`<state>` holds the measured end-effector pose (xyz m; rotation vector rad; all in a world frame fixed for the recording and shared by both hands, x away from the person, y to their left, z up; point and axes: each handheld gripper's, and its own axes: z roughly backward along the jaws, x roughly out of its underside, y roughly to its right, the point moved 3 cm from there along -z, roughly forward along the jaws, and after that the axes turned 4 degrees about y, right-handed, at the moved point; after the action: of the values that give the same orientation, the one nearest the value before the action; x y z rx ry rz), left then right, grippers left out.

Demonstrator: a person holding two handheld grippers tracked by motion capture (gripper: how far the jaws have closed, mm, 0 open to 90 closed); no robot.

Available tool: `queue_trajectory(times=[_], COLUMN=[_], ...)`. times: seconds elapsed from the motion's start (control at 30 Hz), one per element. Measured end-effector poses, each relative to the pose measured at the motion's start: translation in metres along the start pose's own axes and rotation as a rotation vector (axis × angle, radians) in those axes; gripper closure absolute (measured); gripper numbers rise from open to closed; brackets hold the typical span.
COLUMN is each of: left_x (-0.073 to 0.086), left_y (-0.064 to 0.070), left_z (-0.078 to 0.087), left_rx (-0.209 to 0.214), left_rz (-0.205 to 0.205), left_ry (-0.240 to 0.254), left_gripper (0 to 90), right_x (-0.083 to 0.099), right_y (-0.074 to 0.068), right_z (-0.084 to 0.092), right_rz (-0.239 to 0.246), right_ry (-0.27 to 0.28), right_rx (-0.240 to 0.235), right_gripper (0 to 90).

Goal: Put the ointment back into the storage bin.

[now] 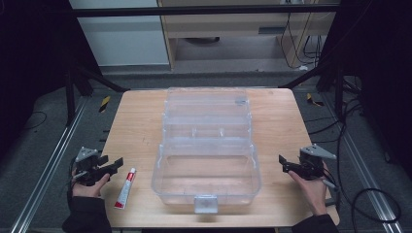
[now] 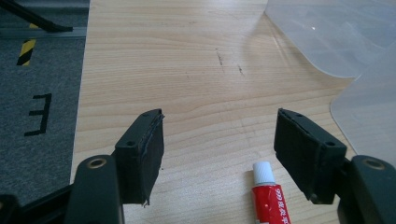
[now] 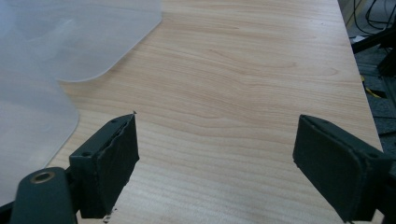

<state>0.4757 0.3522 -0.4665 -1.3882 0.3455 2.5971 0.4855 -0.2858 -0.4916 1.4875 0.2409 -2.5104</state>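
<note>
The tube (image 1: 126,188) I take as my target lies flat on the table (image 1: 141,131), just beside my left tongs (image 1: 112,165) on their inner side and slightly nearer me than the tips. Its long axis runs roughly front to back, white cap (image 2: 262,171) pointing away from me, red body trailing toward the table's near edge. In the left gripper view the cap sits low between the jaws, closer to the right-hand pad (image 2: 299,154), so I judge a short pull back and a small shift inward would centre it. The left jaws stand wide apart with nothing between the pads. My right tongs (image 1: 285,163) are well apart from the tube, on the far side of the clear plastic box (image 1: 206,145), jaws also spread and empty. The box's near corner lies just beyond the tube; that wall is what I'd mind.
</note>
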Motion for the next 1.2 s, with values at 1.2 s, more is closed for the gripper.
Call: queue_trajectory(times=[1.2], left_x=[-0.022], left_y=[0.027], left_z=[0.008], left_rx=[0.103], left_rz=[-0.187], left_ry=[-0.296], left_gripper=[36.3], right_x=[0.002], right_y=[-0.005], right_z=[0.003], right_rz=[0.064], right_ry=[-0.051], right_rx=[0.011], right_gripper=[22.5])
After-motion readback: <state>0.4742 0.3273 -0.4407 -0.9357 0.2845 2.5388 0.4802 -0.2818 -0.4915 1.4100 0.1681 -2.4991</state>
